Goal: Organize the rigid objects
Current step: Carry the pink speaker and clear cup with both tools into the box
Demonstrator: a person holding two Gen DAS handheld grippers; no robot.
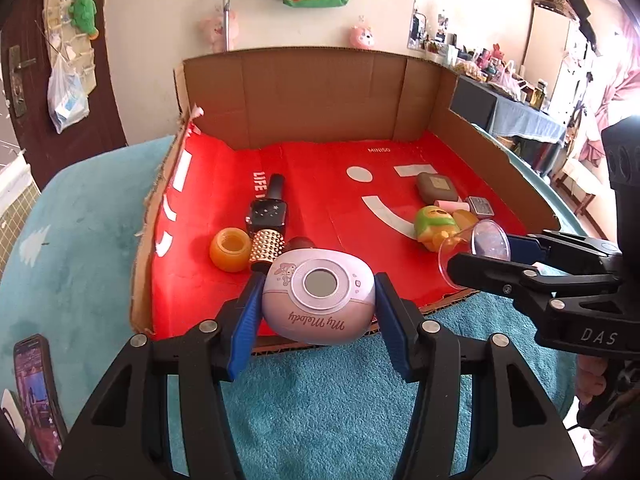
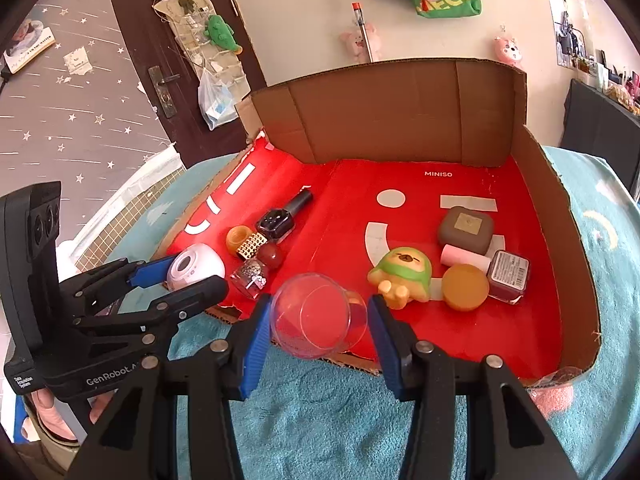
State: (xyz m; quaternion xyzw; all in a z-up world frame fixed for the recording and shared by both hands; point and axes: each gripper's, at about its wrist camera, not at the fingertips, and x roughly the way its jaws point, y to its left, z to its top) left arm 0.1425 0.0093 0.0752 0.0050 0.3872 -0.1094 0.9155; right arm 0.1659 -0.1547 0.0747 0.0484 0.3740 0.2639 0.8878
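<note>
A teal blanket (image 1: 320, 400) covers the surface, and on it sits the cardboard tray (image 2: 400, 112), red-lined, with tall walls at the far end and on the right, a low torn left edge and no wall on the near side, so the open near edge looks like the easy way in. Inside, two clusters have formed: bottles and an orange jar (image 1: 231, 249) on the left, a green duck toy (image 2: 402, 276), brown case (image 2: 466, 226) and orange disc (image 2: 466, 286) on the right, which suggests sorting by side. The red middle strip between them lies bare, giving room to set things down. The left gripper (image 1: 319, 304) pinches the pink My Melody case (image 1: 319, 300) across its width, over the near edge by the left cluster. The right gripper (image 2: 319, 316) clamps a clear plastic cup (image 2: 319, 316), tipped on its side, over the same edge near the duck.
</note>
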